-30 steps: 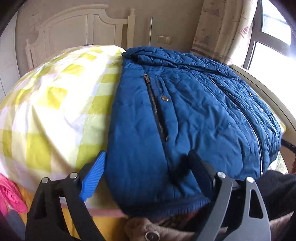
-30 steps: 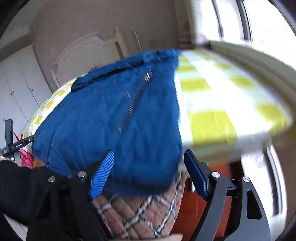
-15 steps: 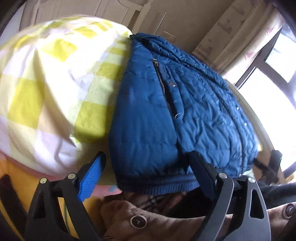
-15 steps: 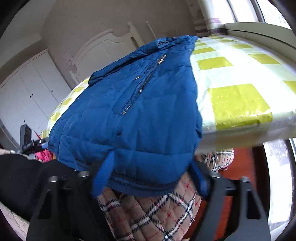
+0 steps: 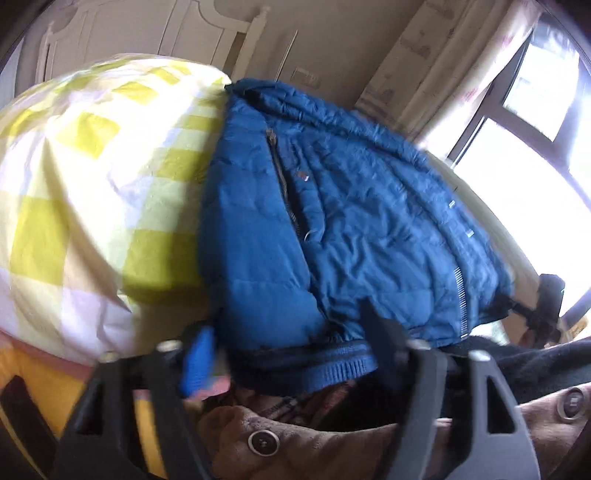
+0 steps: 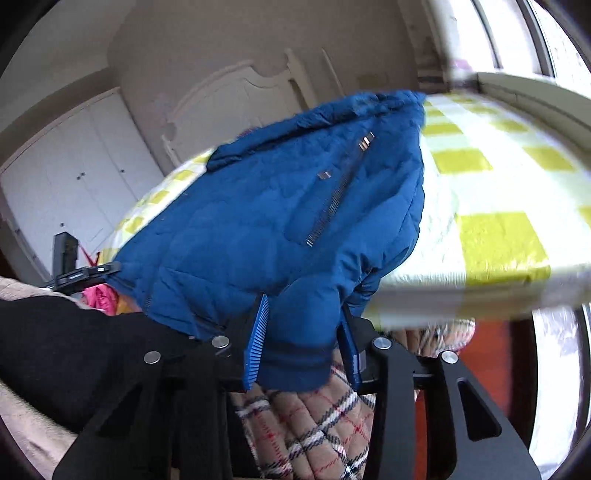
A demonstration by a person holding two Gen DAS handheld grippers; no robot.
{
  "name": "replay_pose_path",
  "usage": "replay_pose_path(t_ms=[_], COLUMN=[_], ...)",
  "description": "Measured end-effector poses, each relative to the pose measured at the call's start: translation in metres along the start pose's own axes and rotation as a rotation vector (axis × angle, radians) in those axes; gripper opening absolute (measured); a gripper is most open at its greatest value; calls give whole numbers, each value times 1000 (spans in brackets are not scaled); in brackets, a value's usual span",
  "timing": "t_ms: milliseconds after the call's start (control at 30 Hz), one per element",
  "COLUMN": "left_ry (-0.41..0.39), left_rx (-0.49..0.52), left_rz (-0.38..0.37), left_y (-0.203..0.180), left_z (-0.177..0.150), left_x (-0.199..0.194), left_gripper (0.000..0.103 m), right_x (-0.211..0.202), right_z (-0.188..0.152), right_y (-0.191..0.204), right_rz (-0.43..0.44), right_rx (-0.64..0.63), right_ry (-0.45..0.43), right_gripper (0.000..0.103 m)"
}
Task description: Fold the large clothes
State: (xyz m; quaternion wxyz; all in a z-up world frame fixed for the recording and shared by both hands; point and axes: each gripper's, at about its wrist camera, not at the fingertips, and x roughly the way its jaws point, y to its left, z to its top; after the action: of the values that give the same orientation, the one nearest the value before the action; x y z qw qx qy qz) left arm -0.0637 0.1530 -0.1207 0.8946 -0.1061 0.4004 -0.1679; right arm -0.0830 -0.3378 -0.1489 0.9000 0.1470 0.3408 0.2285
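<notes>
the jacket (image 5: pixel 351 229) hid most of the left gripper's (image 5: pixel 291 343) right finger, and its hem was smeared by blur. the bed (image 6: pixel 498 221) ran off the right edge, blurred.

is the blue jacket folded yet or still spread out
Spread out: the jacket lies flat on the checked bedding, front up, no fold visible, hem over the bed edge.

The bed (image 5: pixel 92 192) wears a yellow-and-white check cover. A blue jacket (image 5: pixel 351 236) lies flat on it, collar toward the white headboard (image 5: pixel 122 33), ribbed hem hanging off the near edge. In the left wrist view bare cover shows left of the jacket; in the right wrist view, right of it.
</notes>
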Motion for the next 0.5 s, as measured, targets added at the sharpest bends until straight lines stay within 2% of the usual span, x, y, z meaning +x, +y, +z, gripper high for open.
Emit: replay_pose_path(t_ms=[67, 133, 167, 200, 233, 300, 367, 500], left_ry=[6, 8, 8, 5, -14, -75, -171, -301], left_rx=[2, -21, -29, -42, -43, -32, -35, -82], left_rz=[16, 14, -1, -22, -74, -92, -165, -299], left_y=[-1, 2, 5, 8, 8, 0, -7, -8], left_z=[-1, -1, -2, -3, -5, -1, 9, 29], left_x=[5, 7, 7, 5, 0, -16, -42, -86], left_gripper=[74, 62, 53, 36, 26, 22, 21, 19], right_x=[2, -1, 0, 1, 1, -4, -16, -64], right_z=[-2, -3, -3, -4, -5, -5, -2, 14], right_y=[0, -1, -1, 1, 4, 10, 15, 29], right_rz=[-19, -14, -24, -43, -52, -30, 2, 93], right_rx=[0, 3, -7, -29, -50, -70, -80, -75], right_ry=[5, -8, -12, -13, -15, -29, -62, -233], right_gripper=[40, 40, 36, 31, 29, 23, 21, 19])
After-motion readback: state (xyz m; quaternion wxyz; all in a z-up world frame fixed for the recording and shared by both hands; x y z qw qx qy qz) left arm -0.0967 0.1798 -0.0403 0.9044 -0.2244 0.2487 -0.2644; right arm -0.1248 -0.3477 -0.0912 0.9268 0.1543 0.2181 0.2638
